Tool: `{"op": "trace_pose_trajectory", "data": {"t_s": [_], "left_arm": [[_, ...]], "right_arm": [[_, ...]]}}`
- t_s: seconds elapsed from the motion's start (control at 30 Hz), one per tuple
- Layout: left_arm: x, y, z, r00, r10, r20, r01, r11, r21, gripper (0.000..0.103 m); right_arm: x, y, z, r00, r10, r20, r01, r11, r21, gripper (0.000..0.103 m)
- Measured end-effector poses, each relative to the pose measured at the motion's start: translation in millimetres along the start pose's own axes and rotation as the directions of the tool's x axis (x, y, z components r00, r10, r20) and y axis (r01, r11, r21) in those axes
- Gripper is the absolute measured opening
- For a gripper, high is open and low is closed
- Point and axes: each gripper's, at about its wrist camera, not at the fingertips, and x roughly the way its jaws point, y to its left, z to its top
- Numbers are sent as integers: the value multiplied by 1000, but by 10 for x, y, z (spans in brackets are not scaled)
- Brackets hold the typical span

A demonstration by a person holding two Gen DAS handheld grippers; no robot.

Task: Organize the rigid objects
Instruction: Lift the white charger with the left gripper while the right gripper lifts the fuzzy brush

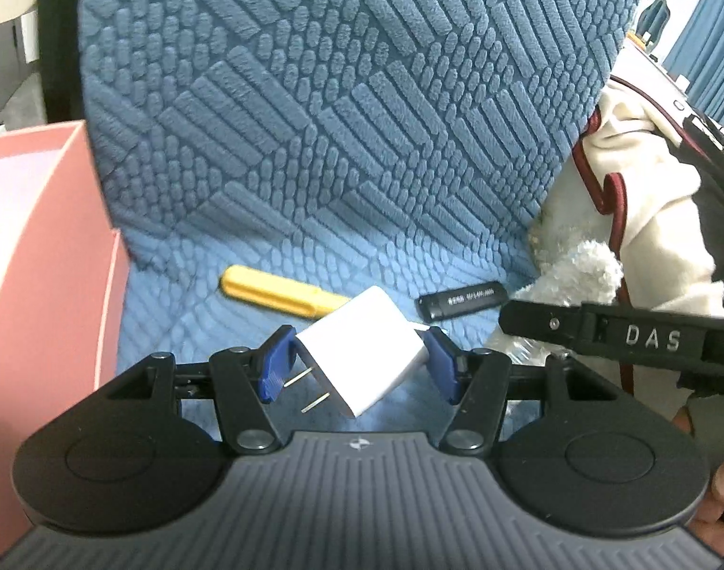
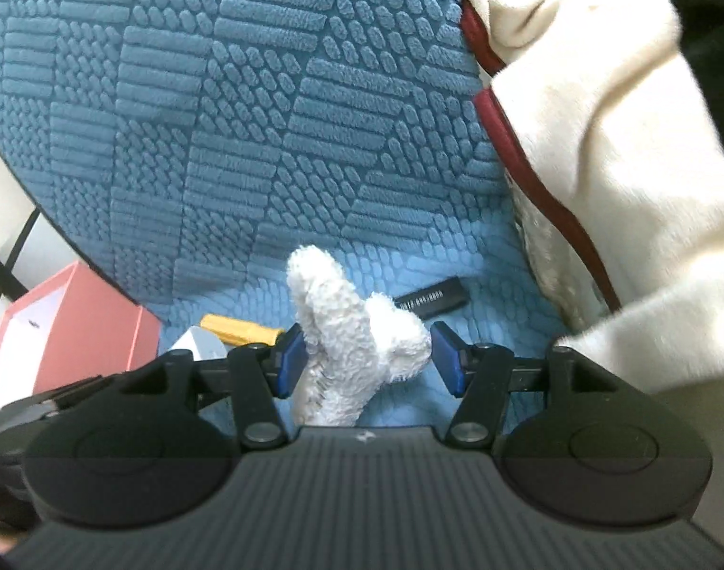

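- We are over a blue quilted cushion (image 1: 314,118) that covers a seat and its backrest, with a pink box (image 1: 43,247) standing open at the left edge.
- Our left gripper (image 1: 359,363) is clamped on a white charger plug (image 1: 366,356), tilted, its two metal prongs pointing down and left, lifted clear of the cushion.
- On the seat behind it lie a yellow stick-shaped object (image 1: 276,292) and, to its right, a black USB stick (image 1: 461,301), apart from each other.
- Our right gripper (image 2: 366,358) has a fluffy white cloth (image 2: 347,342) between its blue pads; the left pad touches it, but we cannot tell whether it is gripped.
- A cream garment with dark red trim (image 2: 599,142) is heaped on the right.
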Motion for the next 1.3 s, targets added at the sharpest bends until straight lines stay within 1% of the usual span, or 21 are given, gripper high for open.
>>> {"op": "trace_pose_trajectory", "data": {"t_s": [0.07,0.23,0.4,0.53,0.63,0.73,0.8,0.93,1.07,1.17,1.3], "left_arm": [[-61,32,-64,1000,-5,-2,5,1000,-14,65],[-250,86,-201,1000,-6,-9,6,1000,-29,65],[-460,103,-376,1000,-14,-13,13,999,-53,65],[-599,62,-494,1000,-10,-16,10,1000,-27,65],[-673,33,-584,1000,4,-19,-4,1000,-3,65],[-743,64,-675,1000,-7,-19,6,1000,-24,65],[-786,73,-744,1000,-8,-25,7,1000,-28,65],[-905,93,-832,1000,-8,-21,7,1000,-29,65],[-1045,112,-828,1000,-4,-2,3,999,-44,65],[-1135,124,-805,1000,-12,1,12,999,-48,65],[-1285,175,-729,1000,-9,21,10,999,-45,65]], "right_arm": [[41,-23,-49,1000,2,-7,-2,1000,-10,59],[-87,31,-283,999,-3,-49,2,999,-33,59],[-269,133,-505,999,-17,-43,14,997,-76,59],[-409,146,-715,997,-40,-61,36,997,-66,59],[-497,132,-817,997,-25,-72,23,999,-31,59],[-568,170,-909,996,-51,-66,48,998,-50,59],[-593,184,-961,996,-51,-69,48,998,-50,59],[-664,207,-1031,996,-55,-64,53,998,-43,59],[-711,265,-1055,997,-42,-72,39,998,-51,59],[-776,340,-1014,997,-34,-63,29,997,-73,59],[-869,446,-913,999,-1,-42,-3,996,-84,59]]}}
